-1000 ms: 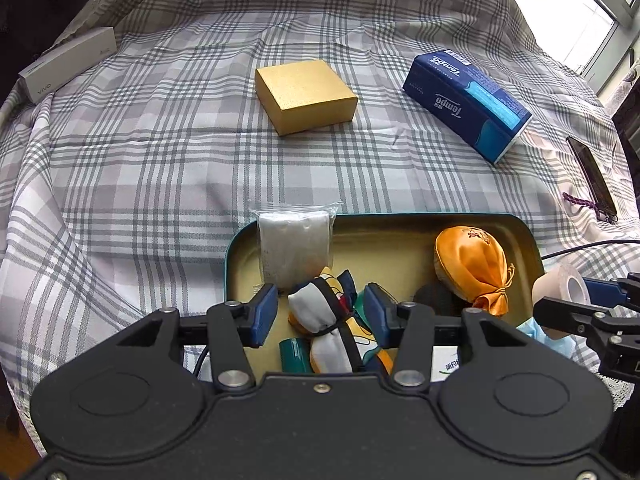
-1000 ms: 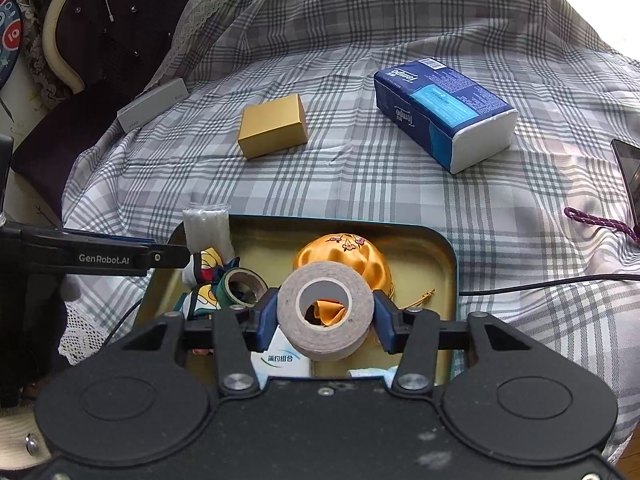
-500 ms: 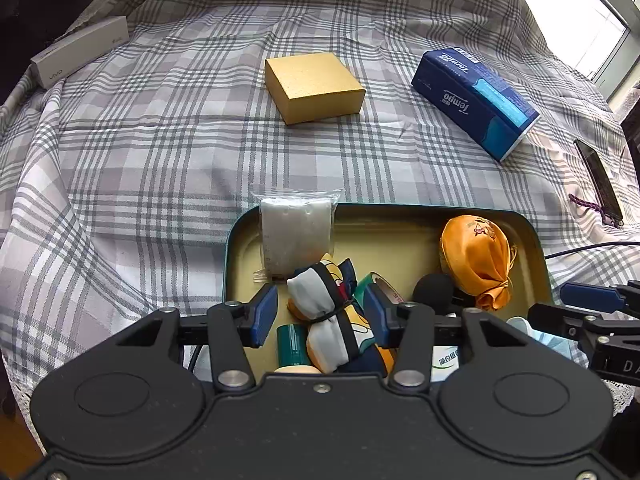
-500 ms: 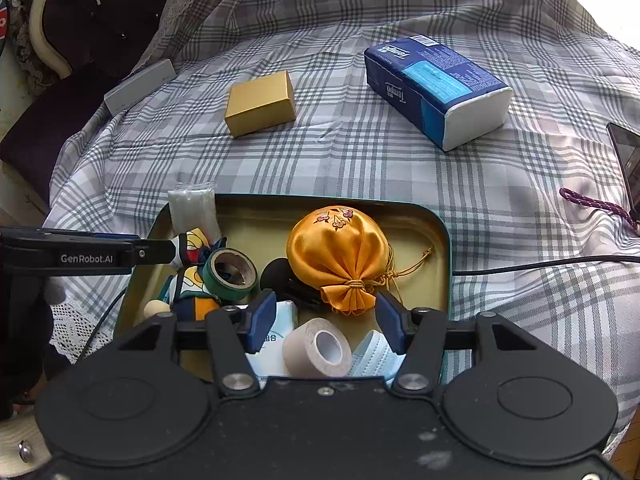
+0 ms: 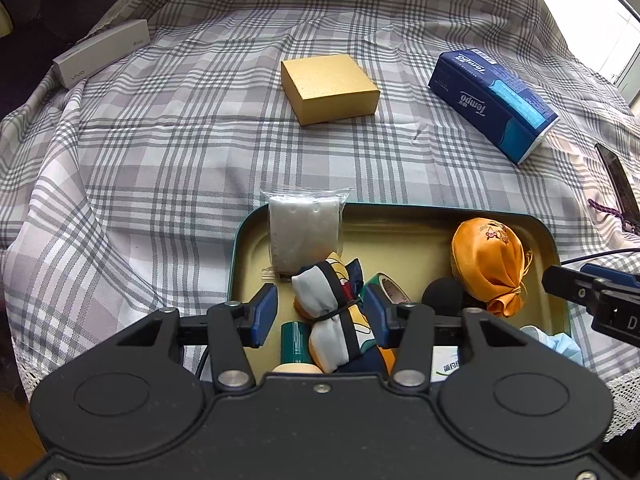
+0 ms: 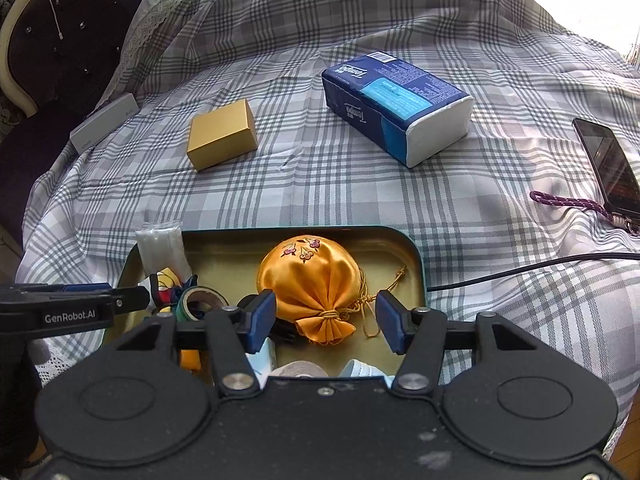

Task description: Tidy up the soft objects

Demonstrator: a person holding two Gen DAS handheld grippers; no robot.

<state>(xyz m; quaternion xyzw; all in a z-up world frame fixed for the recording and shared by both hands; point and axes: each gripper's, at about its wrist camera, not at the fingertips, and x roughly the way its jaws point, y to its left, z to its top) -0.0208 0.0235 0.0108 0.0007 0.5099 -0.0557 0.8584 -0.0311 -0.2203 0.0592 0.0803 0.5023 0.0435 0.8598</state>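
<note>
Plaid grey-and-white cloth point(image 6: 320, 184) is covering the table, and one teal-rimmed tray point(image 6: 418, 264) is sitting near its front edge. One orange satin pouch point(image 6: 316, 280) is lying in the tray beside a green tape roll point(image 6: 200, 300), a bundled patterned cloth point(image 5: 340, 312), a clear packet of white pads point(image 5: 304, 232) leaning on the rim, and a beige tape roll point(image 6: 300, 370). The right gripper point(image 6: 326, 322) is hovering over the pouch, its jaws having just opened, pads clear of it. The left gripper point(image 5: 322, 316) is standing half open around the bundled cloth, not pressing it. Beyond are lying one gold box point(image 6: 222, 134), one blue tissue pack point(image 6: 396, 108), one grey box point(image 6: 104, 124) and one phone point(image 6: 608, 164).
</note>
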